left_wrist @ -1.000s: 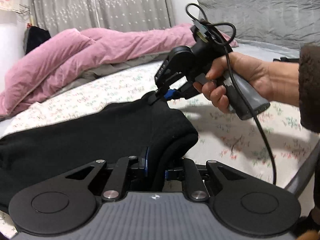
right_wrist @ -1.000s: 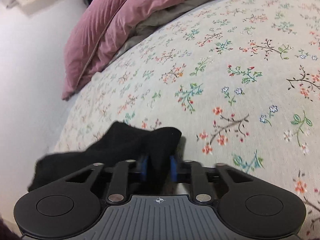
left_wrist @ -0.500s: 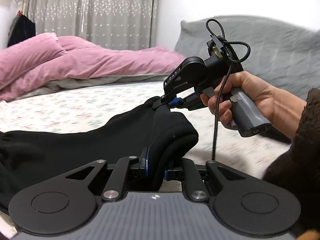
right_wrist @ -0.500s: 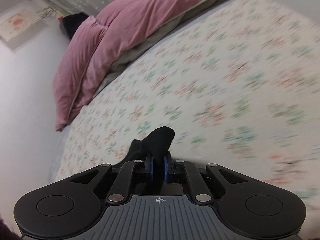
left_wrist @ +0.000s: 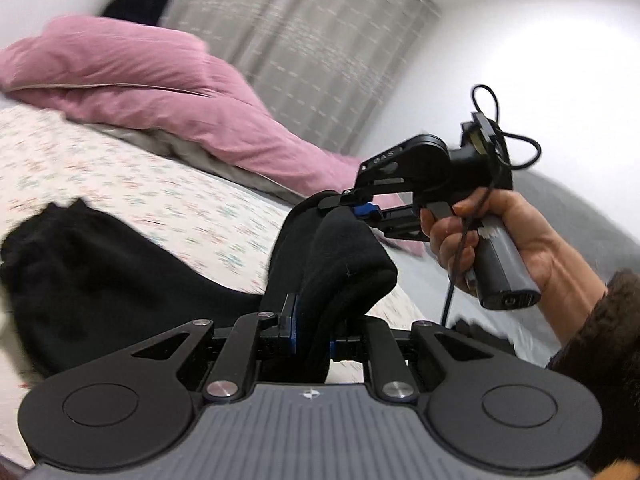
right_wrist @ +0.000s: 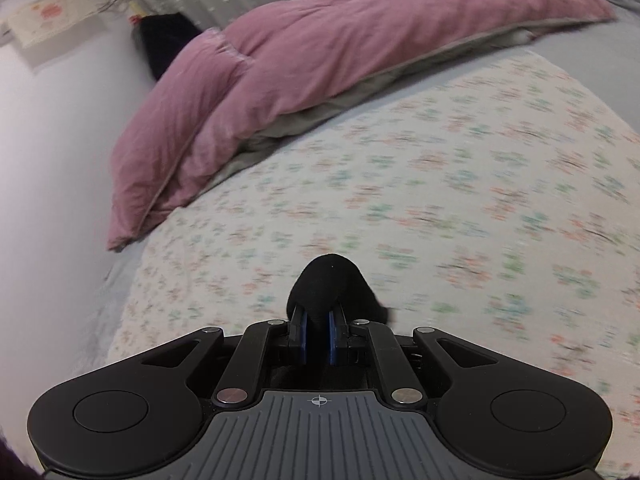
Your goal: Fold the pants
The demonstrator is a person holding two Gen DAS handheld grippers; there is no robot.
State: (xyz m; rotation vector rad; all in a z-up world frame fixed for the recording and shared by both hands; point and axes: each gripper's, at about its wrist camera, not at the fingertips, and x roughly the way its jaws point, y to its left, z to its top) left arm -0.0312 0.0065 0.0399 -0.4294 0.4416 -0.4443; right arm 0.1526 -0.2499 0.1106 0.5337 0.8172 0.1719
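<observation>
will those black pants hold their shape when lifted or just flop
Likely floppy: the black pants sag between the left gripper and right gripper. Probably thick and grippy, bulging in soft folds. The loose end trails on the floral bedsheet.

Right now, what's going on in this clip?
A person is folding black pants on a floral bed sheet, a handheld gripper in each hand. The left gripper and the right gripper are each shut on a bunch of the fabric and hold that end raised above the bed. The rest of the pants trails down onto the sheet. The fold is not yet laid down.
</observation>
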